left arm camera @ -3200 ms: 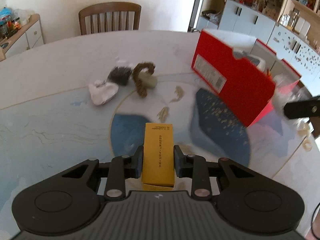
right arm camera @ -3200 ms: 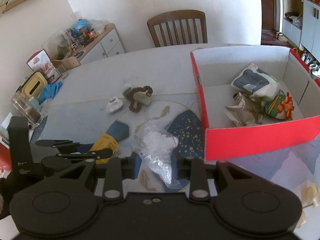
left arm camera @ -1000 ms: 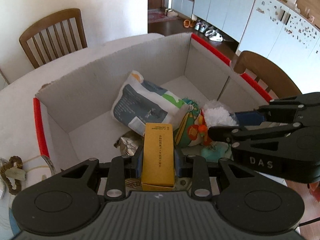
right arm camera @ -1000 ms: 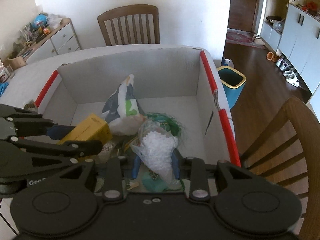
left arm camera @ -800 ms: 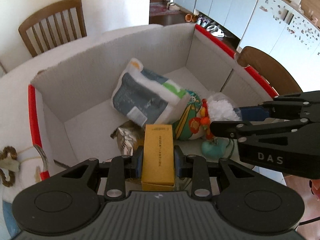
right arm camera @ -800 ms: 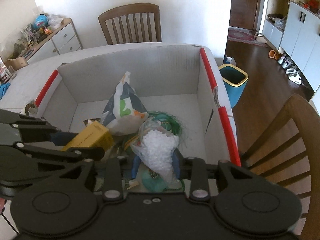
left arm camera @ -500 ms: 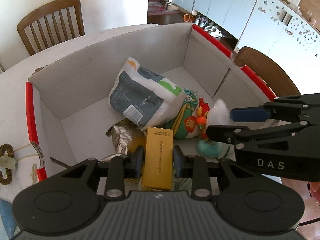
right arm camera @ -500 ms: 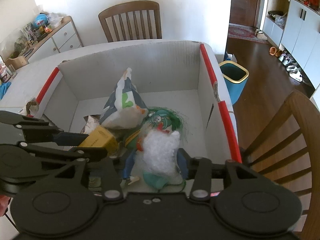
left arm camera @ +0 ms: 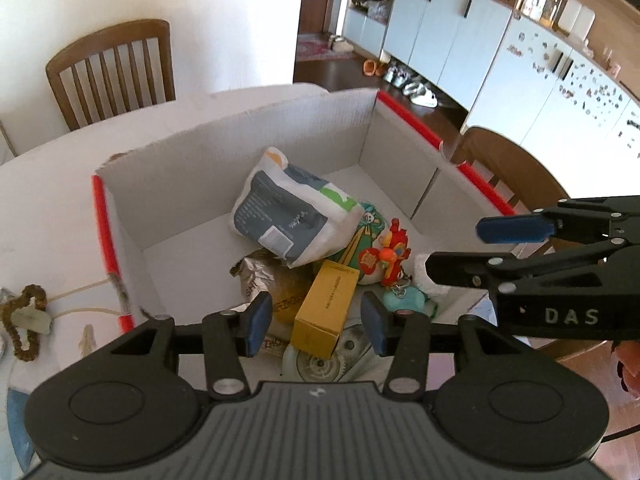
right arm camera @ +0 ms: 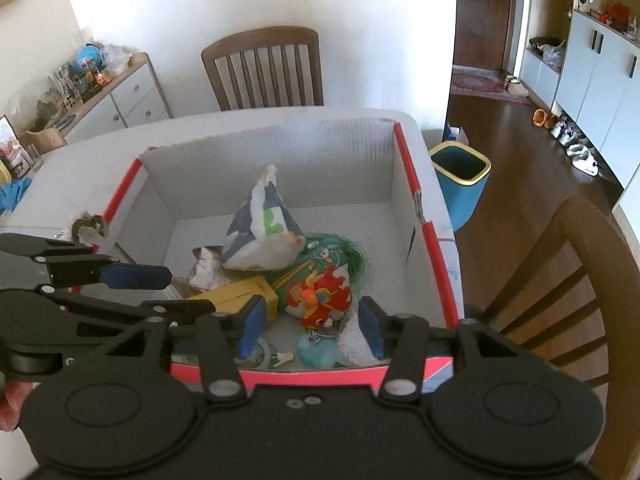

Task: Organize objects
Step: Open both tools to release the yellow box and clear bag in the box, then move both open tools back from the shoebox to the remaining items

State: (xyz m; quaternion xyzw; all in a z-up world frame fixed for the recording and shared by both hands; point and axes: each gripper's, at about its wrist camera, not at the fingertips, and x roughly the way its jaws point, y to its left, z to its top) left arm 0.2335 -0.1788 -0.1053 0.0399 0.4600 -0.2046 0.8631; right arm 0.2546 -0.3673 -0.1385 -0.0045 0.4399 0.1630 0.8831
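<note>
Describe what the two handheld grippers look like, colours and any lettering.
Both are matte black plastic with linkage arms, silver pivot screws and blue pads on the jaws. The right gripper shows white lettering "DAS" on its side in the left wrist view. The left gripper has a ribbed grey body.

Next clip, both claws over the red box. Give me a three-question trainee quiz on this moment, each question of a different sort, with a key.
1. True or false: the left claw grips the yellow carton.
2. Which thing lies outside the red box? A) the white-and-grey pouch B) the brown bead string C) the red and orange toy
3. Fill in: the white plastic bag lies against the right claw's ____ pad.

Key: 1 false, its pads stand clear of the carton, which lies in the box. 2 B, it lies on the table. 3 right.
</note>
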